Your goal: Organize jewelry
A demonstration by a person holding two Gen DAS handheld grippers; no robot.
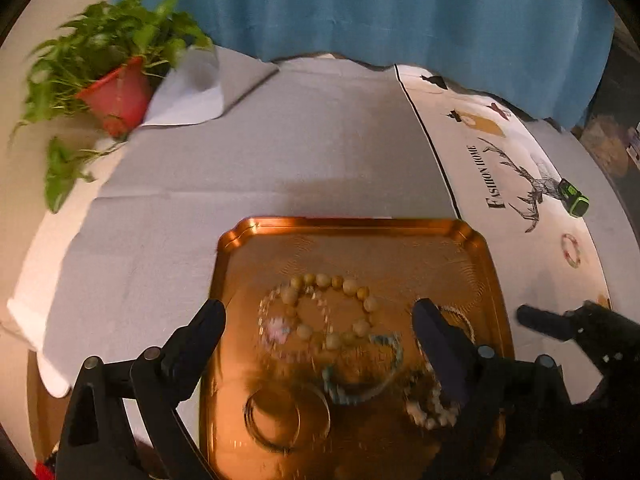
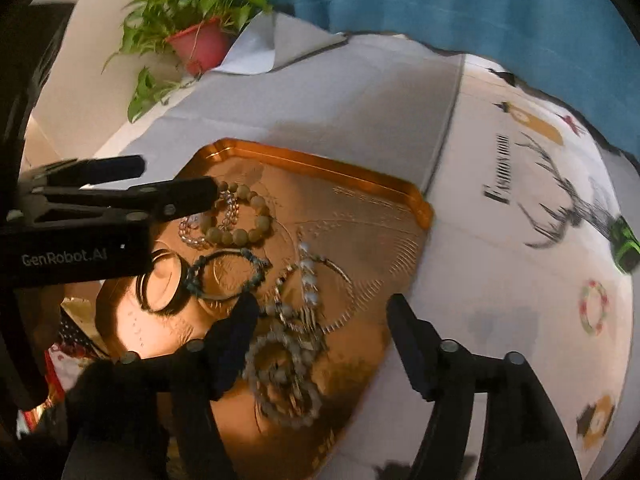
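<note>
A copper tray (image 1: 344, 226) (image 2: 320, 162) on the table holds several bracelets: a large tan bead bracelet (image 1: 348, 286) (image 2: 256, 224), a clear bead one (image 1: 266, 312) (image 2: 192, 236), a teal one (image 1: 360, 394) (image 2: 256, 262), dark bangles (image 1: 276, 420) (image 2: 164, 284) and pale bead ones (image 1: 432, 412) (image 2: 288, 384). My left gripper (image 1: 320, 322) (image 2: 176, 182) is open and empty above the tray. My right gripper (image 2: 322, 312) is open and empty over the tray's right side; one of its fingers (image 1: 540, 320) shows in the left wrist view. A pink and green bracelet (image 1: 571, 250) (image 2: 594, 306) lies on the printed cloth to the right.
A potted plant in a red pot (image 1: 118, 94) (image 2: 200, 42) stands at the far left. A green and black device (image 1: 574, 199) (image 2: 624, 246) lies on the printed cloth (image 1: 500, 152). A grey cloth (image 1: 280, 152) covers the table. A blue curtain (image 1: 360, 8) hangs behind.
</note>
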